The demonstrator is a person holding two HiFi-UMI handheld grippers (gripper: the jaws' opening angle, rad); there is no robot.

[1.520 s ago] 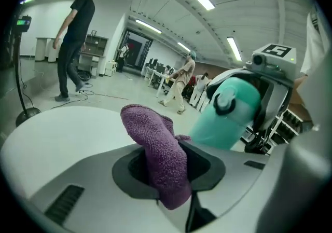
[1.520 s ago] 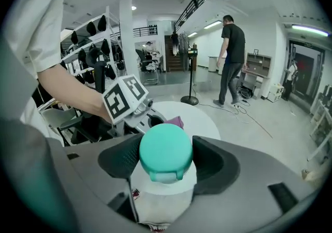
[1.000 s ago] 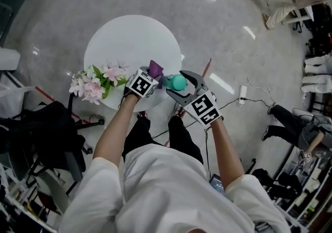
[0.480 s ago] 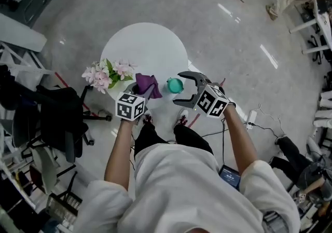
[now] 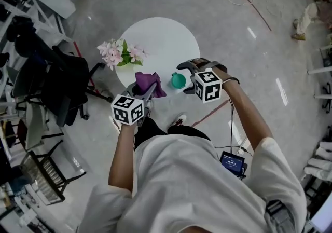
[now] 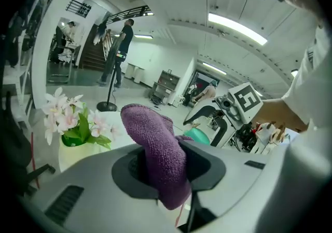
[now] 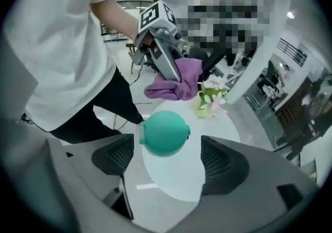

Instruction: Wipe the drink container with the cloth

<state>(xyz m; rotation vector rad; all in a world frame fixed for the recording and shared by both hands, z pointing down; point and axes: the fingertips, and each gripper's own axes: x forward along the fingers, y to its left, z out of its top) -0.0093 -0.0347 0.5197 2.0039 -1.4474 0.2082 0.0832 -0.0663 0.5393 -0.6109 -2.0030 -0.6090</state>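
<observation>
Pink flowers (image 5: 120, 53) on white table (image 5: 167, 39), near teal container (image 5: 178, 80).

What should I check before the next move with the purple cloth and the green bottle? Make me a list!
1. Cloth gripped: ok. The purple cloth is pinched in the left gripper.
2. Container on the table: ok. The green drink container sits on the white table, near its edge.
3. Container held steady: not ok. The right gripper has just been opening its jaws; they stand apart and do not touch it.
4. Cloth on the container: not ok. The cloth hangs apart from it.
5. Flowers out of the way: ok. The flowers stand off to the side.
</observation>
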